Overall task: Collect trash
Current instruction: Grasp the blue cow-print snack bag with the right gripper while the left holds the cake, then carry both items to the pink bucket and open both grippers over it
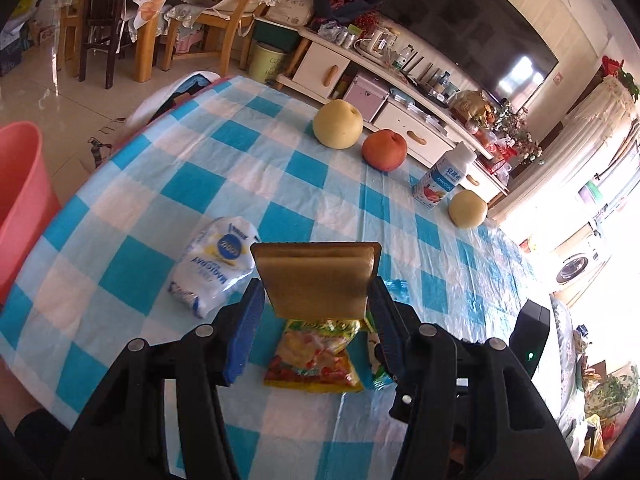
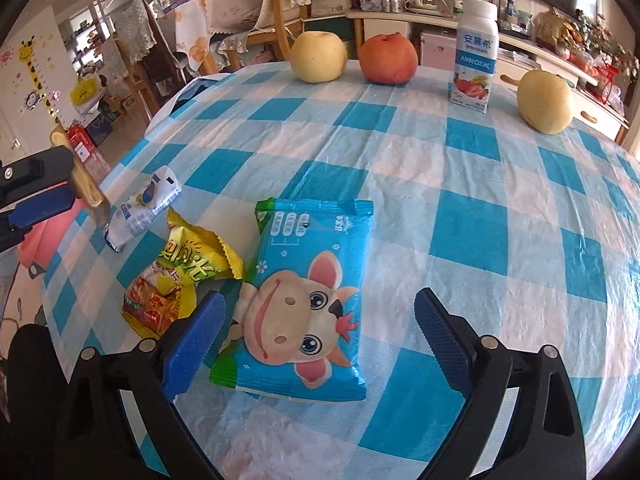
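Left tongs (image 1: 316, 304) clamp a gold box (image 1: 316, 276), frame centre. Right tongs (image 2: 320, 332) wide open, straddling the blue cow wrapper (image 2: 304, 304) at lower centre of the tabletop (image 2: 480, 240). Yellow wrapper (image 2: 176, 280) just left; white wrapper (image 2: 140, 212) upper left.

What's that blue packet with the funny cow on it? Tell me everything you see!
The blue packet is a shiny plastic snack wrapper with a cartoon cow's face, big eyes and pink ears, printed white writing near its top, and a green strip along its left edge. Its ends are crimped shut and it looks puffy. It lies flat on the checked tablecloth, between the wide-open fingers of the right gripper, which do not press it. Its left edge lies against a crumpled yellow wrapper.
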The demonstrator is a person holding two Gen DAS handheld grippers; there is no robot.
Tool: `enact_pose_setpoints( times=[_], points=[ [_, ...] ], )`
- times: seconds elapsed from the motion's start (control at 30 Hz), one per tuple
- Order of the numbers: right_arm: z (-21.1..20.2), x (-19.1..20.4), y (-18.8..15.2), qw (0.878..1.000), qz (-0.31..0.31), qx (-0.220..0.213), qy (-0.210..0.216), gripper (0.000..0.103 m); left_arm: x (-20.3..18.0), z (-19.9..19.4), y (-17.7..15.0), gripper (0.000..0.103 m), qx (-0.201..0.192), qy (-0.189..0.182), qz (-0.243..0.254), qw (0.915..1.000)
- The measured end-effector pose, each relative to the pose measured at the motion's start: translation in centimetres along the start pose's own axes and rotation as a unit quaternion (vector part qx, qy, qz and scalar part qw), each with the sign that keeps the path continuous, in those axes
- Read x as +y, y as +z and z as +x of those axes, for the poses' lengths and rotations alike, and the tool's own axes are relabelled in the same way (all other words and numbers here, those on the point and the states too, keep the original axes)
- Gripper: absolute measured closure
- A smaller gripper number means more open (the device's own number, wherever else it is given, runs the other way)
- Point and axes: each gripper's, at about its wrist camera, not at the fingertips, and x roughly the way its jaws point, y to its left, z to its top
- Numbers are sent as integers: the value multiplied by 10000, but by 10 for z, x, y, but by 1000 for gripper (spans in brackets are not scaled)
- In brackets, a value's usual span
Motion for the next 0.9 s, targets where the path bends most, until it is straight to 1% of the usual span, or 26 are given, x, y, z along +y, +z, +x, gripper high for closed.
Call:
enact_pose_setpoints(
  times=[0.07,0.17,0.3,0.37,0.43,0.47,0.57,0.6,0.73,0.9],
  points=[
    [2,8,-3,9997,-215,-7,-140,21,10,-11,-6,48,0,73,64,10000],
    [5,13,-7,9990,-343,-5,-280,23,27,-26,-18,48,23,125,81,9999],
    [2,15,-11,9988,-354,-106,-328,32,50,-46,-33,48,59,113,12,9999],
    [1,17,-13,9982,-406,-165,-417,44,62,-57,-38,48,28,68,-70,9999],
    [0,17,-14,9979,-392,-232,-458,46,72,-67,-41,48,-21,29,-110,9999],
    [-1,17,-15,9978,-367,-252,-486,49,76,-70,-41,48,-46,15,-124,9999],
    [-5,11,-16,9982,-92,-326,-501,55,88,-84,-44,48,-147,-43,-166,9997],
    [-6,10,-17,9981,-15,-344,-514,56,92,-87,-45,48,-178,-58,-172,9997],
    [-18,4,-25,9953,248,-499,-795,60,108,-99,-46,48,-272,-175,-245,9992],
    [-37,2,-33,9931,513,-594,-874,61,126,-114,-44,48,-447,-218,-299,9983]
  ],
)
